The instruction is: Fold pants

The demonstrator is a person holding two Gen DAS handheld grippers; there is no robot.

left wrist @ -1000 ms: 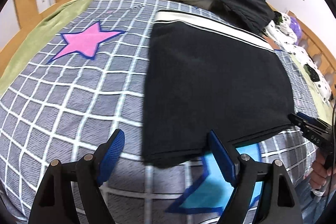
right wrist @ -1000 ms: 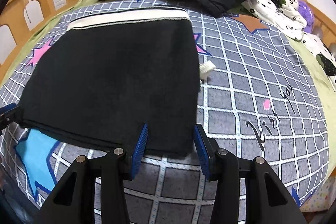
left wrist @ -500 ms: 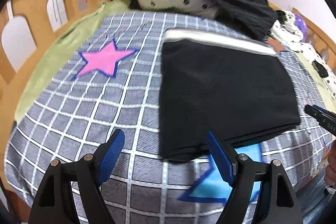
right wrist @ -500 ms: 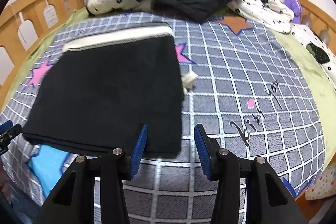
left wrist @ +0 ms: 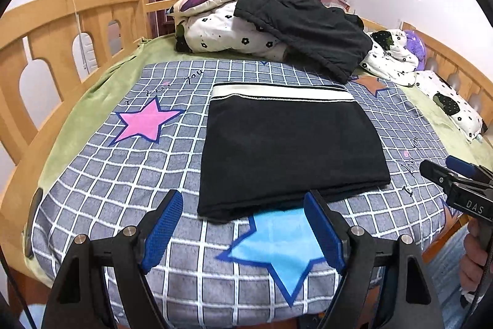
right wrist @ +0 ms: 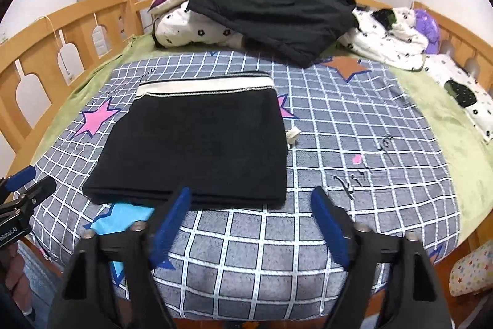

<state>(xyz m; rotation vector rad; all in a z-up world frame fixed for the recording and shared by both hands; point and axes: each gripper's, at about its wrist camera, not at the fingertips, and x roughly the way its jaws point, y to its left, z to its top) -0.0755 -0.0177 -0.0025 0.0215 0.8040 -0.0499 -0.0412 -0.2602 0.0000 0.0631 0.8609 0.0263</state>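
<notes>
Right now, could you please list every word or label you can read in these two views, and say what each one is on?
"DAS": white letters on the black body of the right gripper, left wrist view.
"you": cursive script on the grey checked blanket; the words before it are too distorted to read.
White lettering on the left gripper body, right wrist view: too blurred to read.

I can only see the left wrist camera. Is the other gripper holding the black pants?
Observer: No. The right gripper has nothing between its fingers, which are opening. The folded pants lie flat beyond them.
Operator: Is anything sticking out on that side?
Observer: Yes, a small white cord end pokes out at the pants' right edge.
Operator: Is anything hiding under there?
Observer: A second pink star printed on the blanket peeks out from under that edge.
</notes>
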